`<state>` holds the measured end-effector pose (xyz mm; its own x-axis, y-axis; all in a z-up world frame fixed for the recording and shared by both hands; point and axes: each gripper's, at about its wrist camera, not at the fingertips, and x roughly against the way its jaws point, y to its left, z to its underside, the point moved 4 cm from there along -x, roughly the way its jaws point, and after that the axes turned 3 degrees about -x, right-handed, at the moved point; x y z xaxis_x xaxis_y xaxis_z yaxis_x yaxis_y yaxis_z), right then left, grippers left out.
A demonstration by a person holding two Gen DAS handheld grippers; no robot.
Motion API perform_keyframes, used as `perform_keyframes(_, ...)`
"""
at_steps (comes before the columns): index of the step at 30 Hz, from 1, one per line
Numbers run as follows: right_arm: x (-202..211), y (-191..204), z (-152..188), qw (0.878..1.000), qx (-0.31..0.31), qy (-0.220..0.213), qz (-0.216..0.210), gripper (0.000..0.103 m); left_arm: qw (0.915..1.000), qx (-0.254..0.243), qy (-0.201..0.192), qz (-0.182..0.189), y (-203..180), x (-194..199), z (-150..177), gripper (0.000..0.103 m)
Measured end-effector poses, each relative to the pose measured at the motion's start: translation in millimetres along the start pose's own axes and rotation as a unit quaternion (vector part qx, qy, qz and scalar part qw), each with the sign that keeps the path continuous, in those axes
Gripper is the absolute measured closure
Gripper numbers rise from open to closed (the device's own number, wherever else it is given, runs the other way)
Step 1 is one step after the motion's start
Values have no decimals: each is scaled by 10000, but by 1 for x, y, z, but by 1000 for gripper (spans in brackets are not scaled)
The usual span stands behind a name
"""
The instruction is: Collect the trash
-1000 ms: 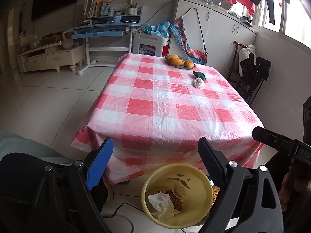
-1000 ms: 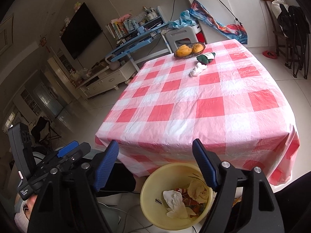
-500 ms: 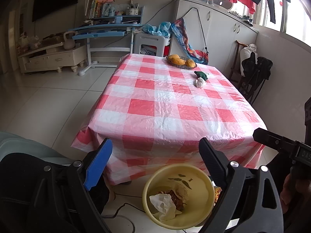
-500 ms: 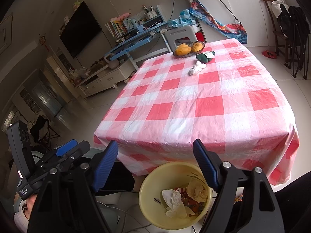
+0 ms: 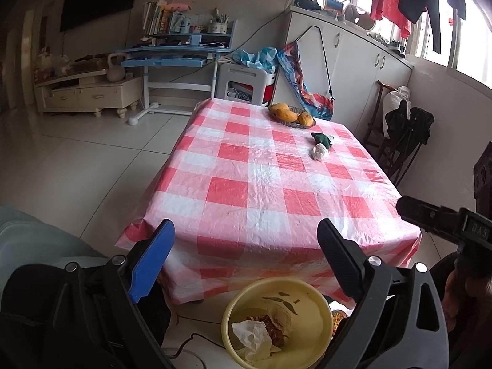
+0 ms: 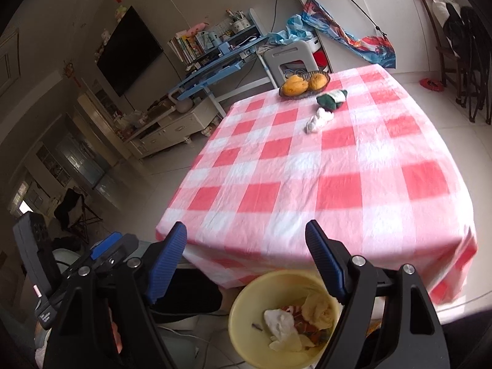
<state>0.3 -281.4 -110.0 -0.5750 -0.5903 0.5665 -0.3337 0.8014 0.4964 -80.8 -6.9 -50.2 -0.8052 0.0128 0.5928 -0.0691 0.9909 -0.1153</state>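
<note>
Closest to the cameras, both grippers hang over a yellow bin (image 5: pixel 319 313) on the floor, right at the near edge of the table. The left gripper (image 5: pixel 246 261) has its jaws spread wide with nothing between them, and same deal for the right gripper (image 6: pixel 246 258), wide apart and empty. The bin already has stuff in it: crumpled white paper (image 6: pixel 278 321), some yellowish wrapper and a few reddish scraps.

Past that is the table (image 5: pixel 270 184) under a red-and-white checked cloth, mostly bare. Toward the far end there's a crumpled white tissue (image 6: pixel 318 120), and just beyond it, touching or nearly so, a dark green wrapper (image 6: pixel 330 98). Those two are well away from both grippers. Furthest back on the cloth sits a shallow basket of mangoes (image 6: pixel 303 84).
</note>
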Motion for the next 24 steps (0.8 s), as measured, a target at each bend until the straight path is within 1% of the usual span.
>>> perform_keyframes(2,-10,-2,-18,9998,152,34,136,27,10000,-37,31,6,-2,-6,-7,12)
perform_keyframes(4,-21,-7,-36,9995,246,70,186,27,9999,-86,80,21,-5,-15,-15,12)
perform_keyframes(6,-34,-14,-54,9992,281,103,251,27,9999,-110,80,30,-6,-24,-24,12)
perform_keyframes(9,-58,-30,-79,9982,325,191,471,27,9998,-160,141,17,-11,-40,-35,12)
perform_keyframes(13,-94,-58,-105,9972,71,312,680,27,9996,-167,234,49,-14,-62,-45,12)
perform_keyframes(15,-112,-71,-117,9963,-17,360,780,29,9995,-112,282,76,-14,-70,-44,12)
perform_keyframes(19,-150,-89,-134,9942,-51,518,946,35,9986,57,523,113,-10,-83,-36,12)
perform_keyframes(21,-165,-95,-137,9928,-56,605,1033,41,9984,89,552,95,-7,-86,-36,12)
perform_keyframes(24,-182,-98,-136,9916,-35,715,1079,44,9983,186,540,78,-2,-89,-39,12)
